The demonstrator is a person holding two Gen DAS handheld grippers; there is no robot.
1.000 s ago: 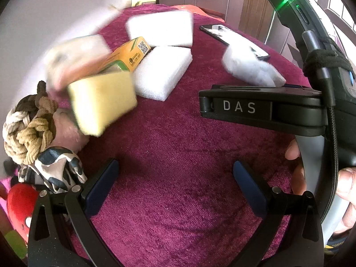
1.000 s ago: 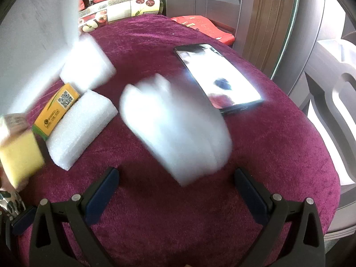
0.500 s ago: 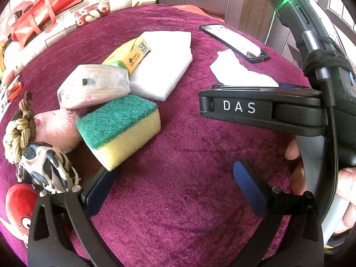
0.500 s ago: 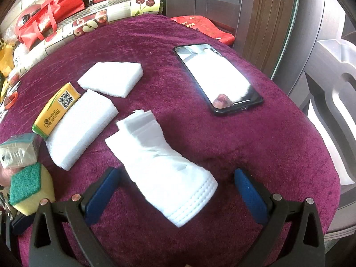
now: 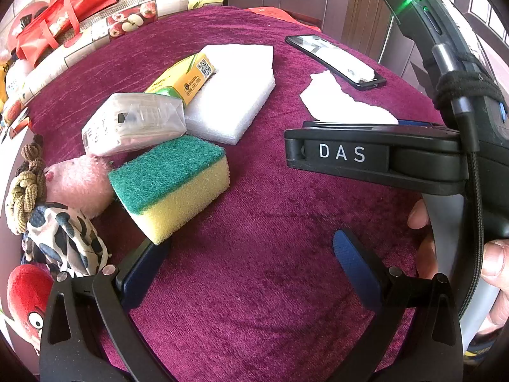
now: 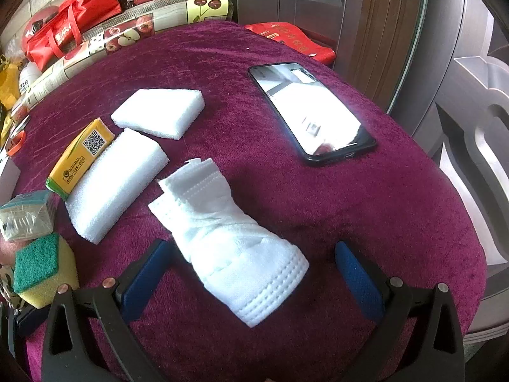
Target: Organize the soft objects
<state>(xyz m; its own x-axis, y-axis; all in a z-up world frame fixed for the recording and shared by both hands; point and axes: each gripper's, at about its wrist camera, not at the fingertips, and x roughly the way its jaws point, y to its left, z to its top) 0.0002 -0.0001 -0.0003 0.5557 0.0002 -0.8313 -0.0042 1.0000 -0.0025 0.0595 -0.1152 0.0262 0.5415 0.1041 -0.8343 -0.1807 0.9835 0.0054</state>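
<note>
While loose on cloth (image 6: pixel 318 191), sponge (image 5: pixel 171 184).

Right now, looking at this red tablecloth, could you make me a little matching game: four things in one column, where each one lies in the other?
Things:
1. sponge
2. phone
3. folded white cloth
4. yellow carton

Places:
A. far right, screen up, apart from the rest
B. between the open right gripper's fingers
C. alongside a white foam block
D. by the open left gripper's left finger, green side up

Pairs: 1-D, 2-A, 3-B, 4-C
</note>
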